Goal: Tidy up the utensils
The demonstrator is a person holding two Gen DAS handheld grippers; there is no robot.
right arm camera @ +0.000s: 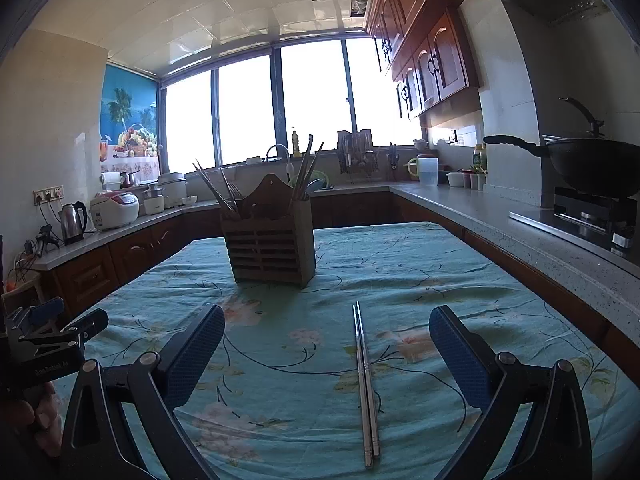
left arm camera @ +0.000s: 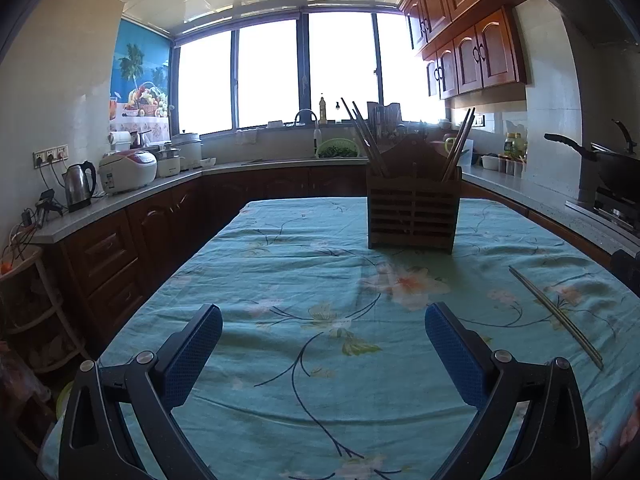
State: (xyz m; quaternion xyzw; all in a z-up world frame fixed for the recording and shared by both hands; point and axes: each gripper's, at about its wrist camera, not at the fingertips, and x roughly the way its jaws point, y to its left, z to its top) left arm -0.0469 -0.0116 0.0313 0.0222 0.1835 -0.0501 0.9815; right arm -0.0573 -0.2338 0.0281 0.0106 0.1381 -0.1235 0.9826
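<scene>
A wooden slatted utensil holder (left arm camera: 414,208) stands upright on the teal floral tablecloth (left arm camera: 280,280), with several chopsticks leaning in its left and right compartments; it also shows in the right wrist view (right arm camera: 272,244). A pair of metal chopsticks (right arm camera: 366,384) lies flat on the cloth between my right gripper's fingers, and shows at the right of the left wrist view (left arm camera: 556,316). My left gripper (left arm camera: 324,354) is open and empty above the cloth. My right gripper (right arm camera: 326,356) is open, over the chopsticks and not touching them.
Counters run along both sides and the back. A kettle (left arm camera: 80,186) and rice cooker (left arm camera: 128,170) stand on the left, a wok (right arm camera: 592,164) on the stove at the right. The left gripper's body (right arm camera: 48,336) shows at the right view's left edge.
</scene>
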